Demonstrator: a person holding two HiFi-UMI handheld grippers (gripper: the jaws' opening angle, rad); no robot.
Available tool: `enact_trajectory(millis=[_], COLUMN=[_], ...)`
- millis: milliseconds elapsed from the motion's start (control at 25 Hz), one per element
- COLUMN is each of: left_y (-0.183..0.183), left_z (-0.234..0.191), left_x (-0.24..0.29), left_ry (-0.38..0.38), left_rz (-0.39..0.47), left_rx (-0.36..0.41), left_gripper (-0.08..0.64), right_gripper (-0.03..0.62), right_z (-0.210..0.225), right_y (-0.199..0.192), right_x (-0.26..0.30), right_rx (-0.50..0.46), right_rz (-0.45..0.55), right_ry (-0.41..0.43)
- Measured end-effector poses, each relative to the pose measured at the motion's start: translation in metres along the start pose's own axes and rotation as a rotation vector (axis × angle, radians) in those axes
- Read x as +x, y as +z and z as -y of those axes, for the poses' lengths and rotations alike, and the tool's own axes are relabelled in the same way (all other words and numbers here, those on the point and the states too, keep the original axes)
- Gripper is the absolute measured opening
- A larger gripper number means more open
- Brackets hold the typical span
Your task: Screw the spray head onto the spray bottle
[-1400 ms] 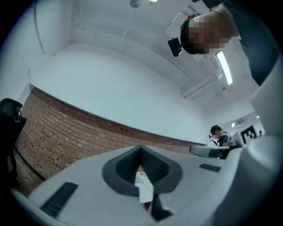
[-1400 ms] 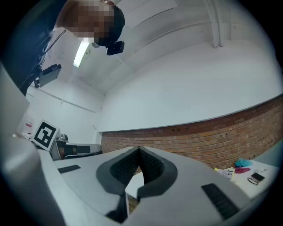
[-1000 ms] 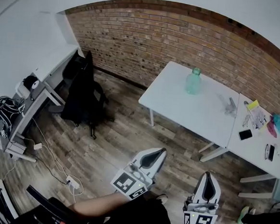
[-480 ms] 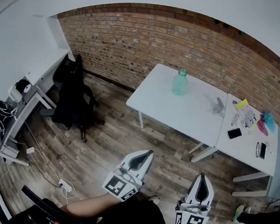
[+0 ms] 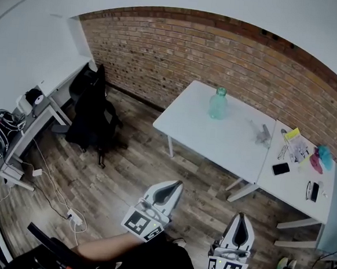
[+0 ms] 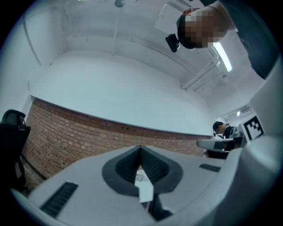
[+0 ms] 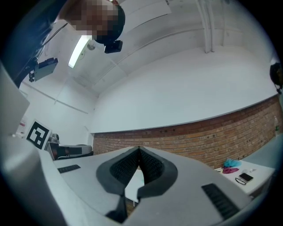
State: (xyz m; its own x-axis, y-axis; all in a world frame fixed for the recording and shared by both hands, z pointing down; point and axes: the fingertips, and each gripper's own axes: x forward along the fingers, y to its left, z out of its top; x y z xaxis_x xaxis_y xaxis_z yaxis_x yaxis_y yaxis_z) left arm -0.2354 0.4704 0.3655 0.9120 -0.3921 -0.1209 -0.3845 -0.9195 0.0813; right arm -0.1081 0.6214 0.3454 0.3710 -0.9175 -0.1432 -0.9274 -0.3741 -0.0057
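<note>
Ahead of you: spray bottle, green, upright on white table, near edge facing brick wall. Spray head: small grey shape on same table, right of bottle, apart from it; detail too small to make out. Neighbouring table at right carries phone and small clutter. Your left tongs and right tongs: both clenched, nothing between jaws, held over wood floor, well apart from table, tips toward it. Black chair stands far left.
</note>
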Motion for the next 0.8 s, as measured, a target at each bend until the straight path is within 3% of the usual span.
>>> enact_trajectory(millis=[160, 440, 800], left_y=[-0.007, -0.009, -0.019], left_z=[0.006, 0.004, -0.01], left_x=[0.009, 0.04, 0.096], left_ry=[0.02, -0.027, -0.06], left_rz=[-0.016, 0.019, -0.011], left_rx=[0.025, 0.003, 0.034], left_gripper=[0.002, 0.002, 0.002], right_gripper=[0.006, 0.006, 0.006], right_z=[0.011, 0.027, 0.046], right_y=[-0.005, -0.014, -0.024], right_x=[0.006, 0.031, 0.083], right_rx=[0.027, 0.038, 0.041], right_rz=[-0.008, -0.03, -0.062], right_ry=[0.001, -0.016, -0.029])
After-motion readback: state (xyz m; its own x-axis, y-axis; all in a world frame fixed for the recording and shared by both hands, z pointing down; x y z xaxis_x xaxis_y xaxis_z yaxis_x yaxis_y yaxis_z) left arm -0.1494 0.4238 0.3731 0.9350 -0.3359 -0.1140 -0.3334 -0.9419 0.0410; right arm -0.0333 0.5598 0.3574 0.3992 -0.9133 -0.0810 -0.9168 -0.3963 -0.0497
